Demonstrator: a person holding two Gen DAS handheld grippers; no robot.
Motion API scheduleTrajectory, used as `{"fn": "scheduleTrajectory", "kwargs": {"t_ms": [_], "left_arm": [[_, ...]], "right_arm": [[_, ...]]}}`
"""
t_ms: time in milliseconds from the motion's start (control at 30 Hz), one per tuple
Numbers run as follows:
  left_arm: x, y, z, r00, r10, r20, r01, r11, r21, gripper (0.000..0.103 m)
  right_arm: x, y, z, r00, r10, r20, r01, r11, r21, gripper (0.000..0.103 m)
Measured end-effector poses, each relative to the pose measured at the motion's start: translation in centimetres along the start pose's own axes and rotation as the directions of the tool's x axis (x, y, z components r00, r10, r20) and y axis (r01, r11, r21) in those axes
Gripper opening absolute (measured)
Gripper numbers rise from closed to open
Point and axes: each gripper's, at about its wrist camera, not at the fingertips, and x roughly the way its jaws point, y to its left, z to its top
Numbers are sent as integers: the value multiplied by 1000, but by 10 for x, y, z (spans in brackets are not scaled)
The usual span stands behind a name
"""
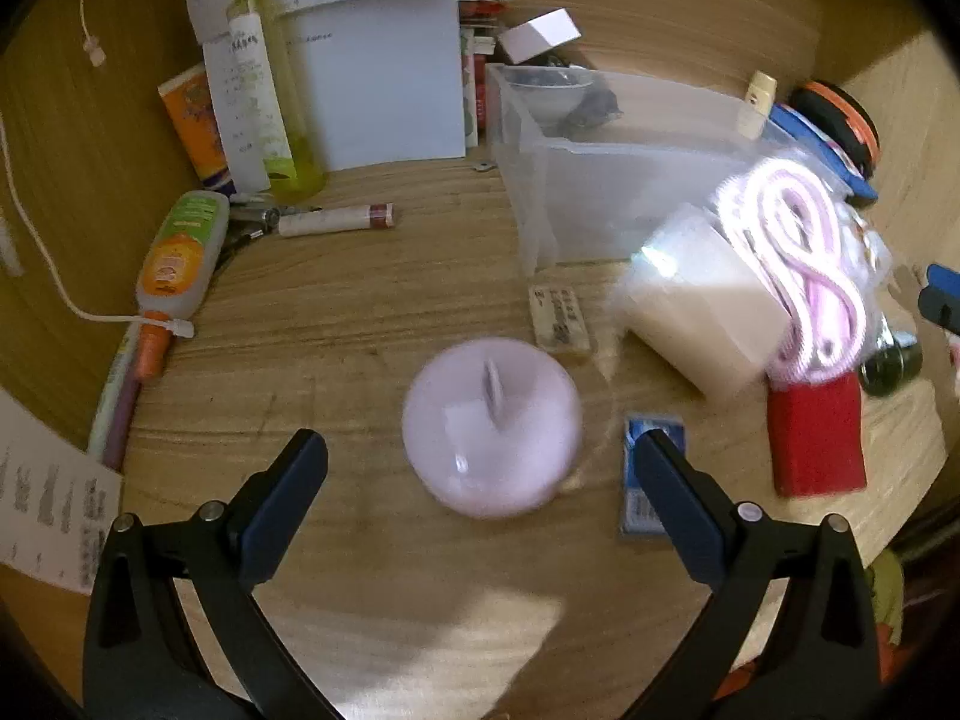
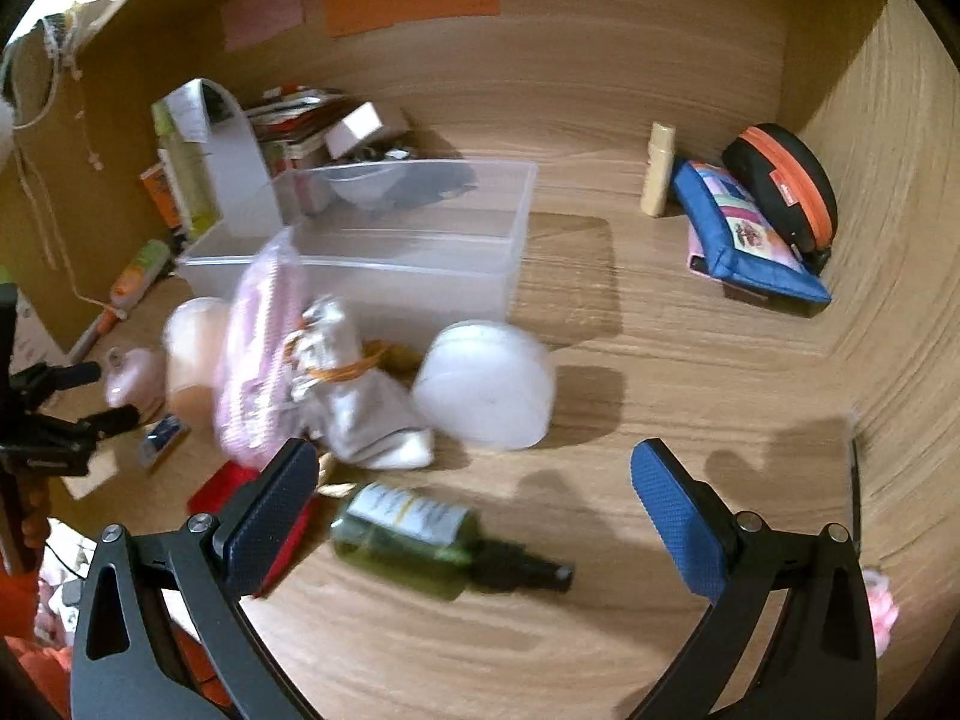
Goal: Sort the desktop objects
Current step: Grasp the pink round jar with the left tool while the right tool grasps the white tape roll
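My left gripper (image 1: 480,450) is open, its jaws to either side of a pale pink round item (image 1: 492,426) on the wooden desk. A clear plastic bin (image 1: 606,180) stands behind it, also in the right wrist view (image 2: 384,258). My right gripper (image 2: 474,462) is open and empty above a green glass bottle (image 2: 432,540) lying on its side. A white round container (image 2: 486,384), a pink cable in a bag (image 2: 258,354) and a crumpled white cloth (image 2: 360,414) lie just beyond. The left gripper (image 2: 90,396) shows at that view's left edge.
Near the left gripper lie an eraser (image 1: 561,318), a small blue card (image 1: 648,480), a red block (image 1: 816,438), a cream jar (image 1: 696,300), an orange tube (image 1: 180,252) and a lip stick (image 1: 336,219). A blue pouch (image 2: 744,234) and black-orange case (image 2: 786,186) sit at back right.
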Motion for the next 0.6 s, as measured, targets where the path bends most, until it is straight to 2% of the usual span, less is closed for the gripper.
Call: {"fn": "scheduleTrajectory", "kwargs": {"t_ms": [100, 133, 167, 233, 400, 433, 500, 533, 567, 600], "left_arm": [[11, 6, 9, 1000, -31, -3, 31, 999, -21, 103], [14, 7, 10, 999, -42, -8, 41, 999, -26, 95], [17, 8, 12, 999, -50, -17, 49, 998, -29, 80], [26, 10, 13, 996, -75, -50, 73, 997, -31, 68], [26, 7, 15, 998, -64, -28, 64, 998, -6, 63], [26, 7, 15, 998, -61, -24, 61, 998, -4, 63], [26, 7, 14, 998, -60, -11, 60, 998, -7, 63], [25, 8, 13, 998, -59, -8, 59, 998, -13, 63], [23, 9, 14, 998, -69, -3, 69, 997, -27, 63], [22, 10, 14, 997, -81, 5, 81, 996, -35, 63]], "right_arm": [[18, -8, 8, 999, -23, -34, 24, 1000, 11, 103], [24, -11, 11, 999, -23, -46, 24, 1000, 17, 103], [30, -14, 12, 998, -24, -60, 25, 999, 21, 103], [42, -18, 16, 996, -11, -91, 15, 999, 36, 103], [61, -13, 19, 988, 62, -141, -54, 997, 61, 92], [65, -10, 19, 986, 73, -153, -65, 996, 55, 87], [69, -3, 18, 983, 71, -170, -65, 997, 43, 69], [71, -1, 17, 982, 66, -179, -60, 998, 37, 52], [71, 1, 16, 981, 66, -182, -61, 998, 36, 41], [70, 1, 16, 981, 77, -180, -72, 997, 36, 37]]}}
